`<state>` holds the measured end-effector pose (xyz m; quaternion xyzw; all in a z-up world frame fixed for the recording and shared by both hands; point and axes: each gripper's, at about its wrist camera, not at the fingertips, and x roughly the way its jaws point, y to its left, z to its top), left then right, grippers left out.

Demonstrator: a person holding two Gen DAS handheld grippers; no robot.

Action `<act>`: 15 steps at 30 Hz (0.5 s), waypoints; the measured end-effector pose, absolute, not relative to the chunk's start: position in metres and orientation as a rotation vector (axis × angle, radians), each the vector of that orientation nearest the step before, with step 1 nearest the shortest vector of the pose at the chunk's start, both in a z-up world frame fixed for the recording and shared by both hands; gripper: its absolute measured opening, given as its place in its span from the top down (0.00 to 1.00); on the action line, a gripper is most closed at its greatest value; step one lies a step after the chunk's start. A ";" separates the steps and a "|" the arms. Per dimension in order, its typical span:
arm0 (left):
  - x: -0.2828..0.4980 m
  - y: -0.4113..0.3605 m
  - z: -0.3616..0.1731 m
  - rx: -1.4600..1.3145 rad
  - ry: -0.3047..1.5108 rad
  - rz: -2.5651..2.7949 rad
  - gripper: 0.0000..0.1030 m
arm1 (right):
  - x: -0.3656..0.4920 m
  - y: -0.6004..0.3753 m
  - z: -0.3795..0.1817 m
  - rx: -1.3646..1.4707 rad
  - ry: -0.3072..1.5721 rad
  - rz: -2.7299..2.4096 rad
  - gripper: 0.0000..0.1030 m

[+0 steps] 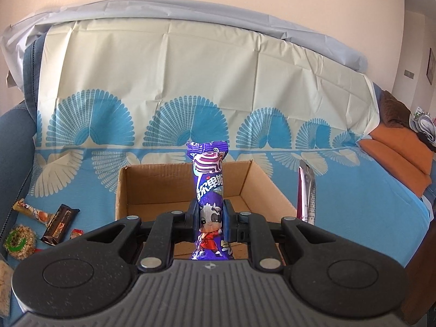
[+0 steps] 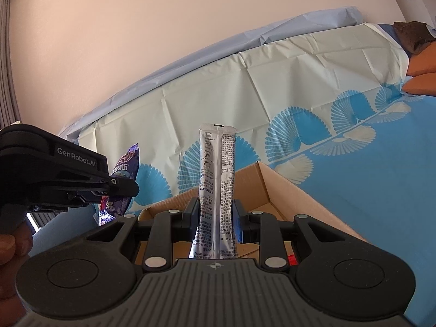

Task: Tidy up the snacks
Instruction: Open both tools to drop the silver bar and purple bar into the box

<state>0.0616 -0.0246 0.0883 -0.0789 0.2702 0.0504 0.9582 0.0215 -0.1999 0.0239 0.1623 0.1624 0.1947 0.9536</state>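
1. The left gripper point(image 1: 209, 219) is clamped on a purple candy point(image 1: 209, 199); its pads press the wrapper from both sides near the cow print.
2. The candy stands lengthwise along the fingers, its long axis pointing forward out of the jaws. The far crimped end rises well beyond the fingertips, and the near end reaches back to the gripper body.
3. The right gripper point(image 2: 215, 215) is clamped on a silver sachet point(image 2: 216, 179), gripped around its lower half.
4. The sachet likewise runs forward from the jaws, printed side to the camera, its sealed end farthest out.
5. A box point(image 1: 141, 188) lies just ahead of and below both sets of jaws. The part of its floor that shows is bare.
6. Judged step: both snacks are carried over the box, so placing comes next.
7. That move calls for tipping each gripper down until the snack's far end is inside the walls, then opening the jaws.
8. The two grippers sit close side by side, so dropping one snack at a time would avoid a clash.
9. More snacks point(image 1: 58, 222) lie on the cloth point(image 1: 354, 204) to the left of the left jaws, still to be gathered.
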 end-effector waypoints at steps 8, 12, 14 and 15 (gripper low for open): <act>0.056 -0.019 0.073 -0.184 0.602 0.097 0.58 | 0.025 -0.194 0.023 0.324 0.372 0.413 0.52; 0.040 -0.007 0.063 -0.207 0.596 0.140 0.58 | 0.024 -0.193 0.023 0.314 0.377 0.414 0.52; 0.029 0.001 0.059 -0.210 0.575 0.174 0.58 | 0.024 -0.191 0.023 0.304 0.379 0.416 0.52; 0.023 0.005 0.057 -0.212 0.563 0.187 0.58 | 0.024 -0.190 0.023 0.299 0.378 0.417 0.52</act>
